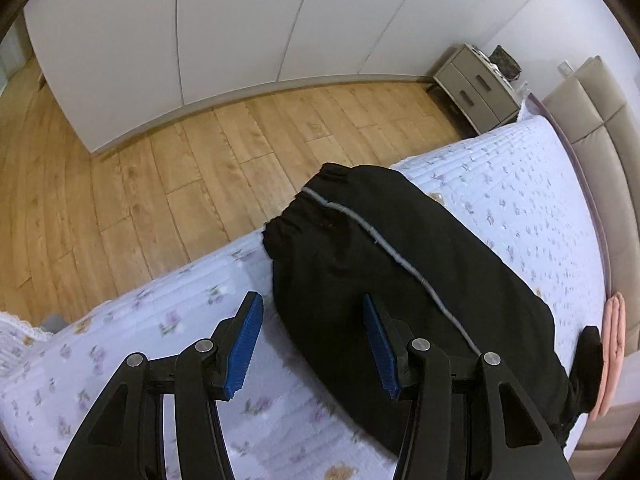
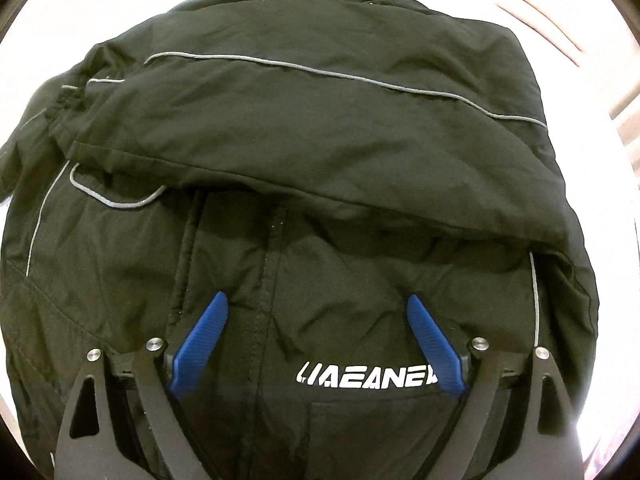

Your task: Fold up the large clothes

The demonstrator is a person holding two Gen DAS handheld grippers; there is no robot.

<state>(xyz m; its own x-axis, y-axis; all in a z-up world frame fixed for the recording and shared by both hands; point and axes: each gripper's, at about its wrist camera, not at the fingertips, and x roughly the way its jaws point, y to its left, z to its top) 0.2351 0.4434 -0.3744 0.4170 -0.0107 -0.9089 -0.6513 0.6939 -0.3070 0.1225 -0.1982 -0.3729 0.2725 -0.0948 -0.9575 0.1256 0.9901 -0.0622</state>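
Left wrist view first: my left gripper (image 1: 312,344) sits low in the frame, its blue pads partly apart with nothing between them. One pad hangs over the flowered bedspread (image 1: 512,200), the other over the dark edge of the black jacket (image 1: 400,280), so I read it as lined up on that edge, though I cannot tell if it touches. The jacket runs from centre to lower right, a grey piping line (image 1: 372,232) along it and its gathered cuff (image 1: 288,220) pointing at the wooden floor (image 1: 160,180) in the upper left. A bedside cabinet (image 1: 472,88) stands upper right, a folded pink cloth (image 1: 614,344) at the right edge

Right wrist view now: my right gripper (image 2: 318,340) is spread wide, empty, pointing down over the jacket front, which fills the frame. Between the pads I see the zipper line (image 2: 272,280) and a white logo (image 2: 368,380). A sleeve (image 2: 280,128) already lies folded across the chest, from upper left to right. I judge the wide jaws are ready for a broad pinch of this thick padding, for the next fold
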